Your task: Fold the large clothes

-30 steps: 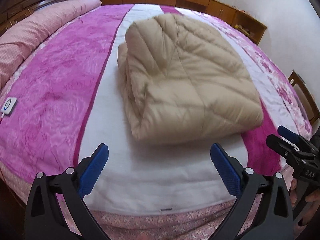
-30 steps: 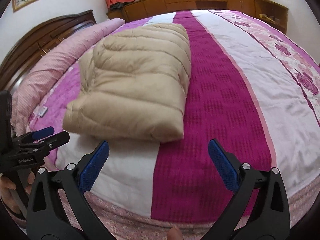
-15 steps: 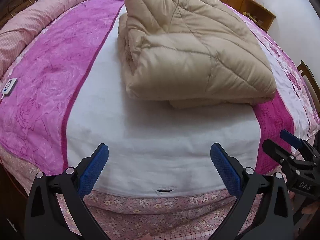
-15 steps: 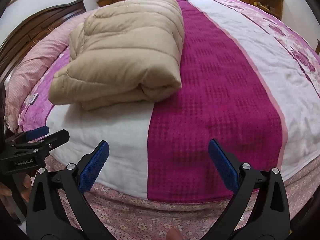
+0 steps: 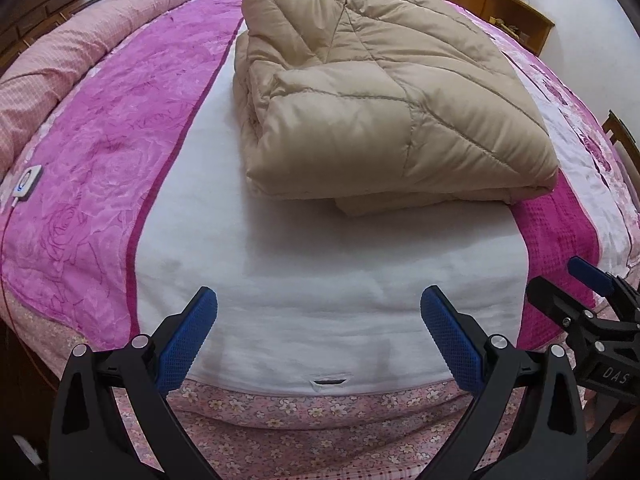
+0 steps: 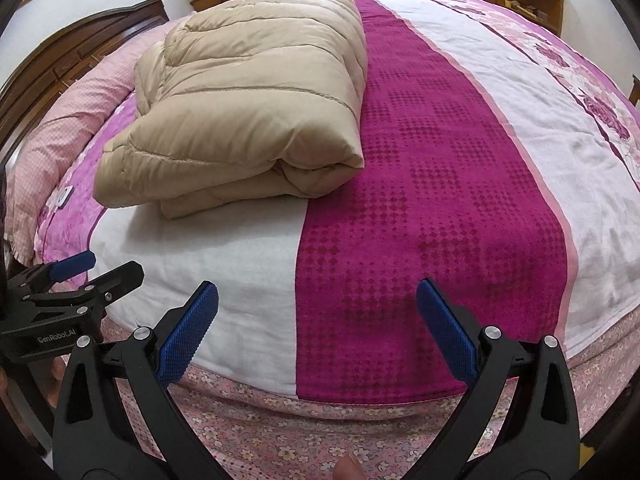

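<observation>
The beige padded coat (image 5: 384, 92) lies folded into a thick bundle on the bed (image 5: 320, 280) — across its white and magenta stripes. Left gripper (image 5: 318, 320) and right gripper (image 6: 316, 316) hover at the bed's near edge, well apart from the coat — jaws spread wide, holding nothing.

— Soft, even daylight across both views; no hard glare, only a mild sheen on the beige padded coat (image 5: 384, 92)

— Shadows?

— Faint and diffuse, a grey band on the white bedspread (image 5: 320, 280) just under the coat's near edge

— Sharpness?

— Crisp in the middle, softer toward the rim. Strong fisheye bulge, bed edges curved, black vignette in the corners. Dim under the headboard (image 6: 80, 52)
</observation>
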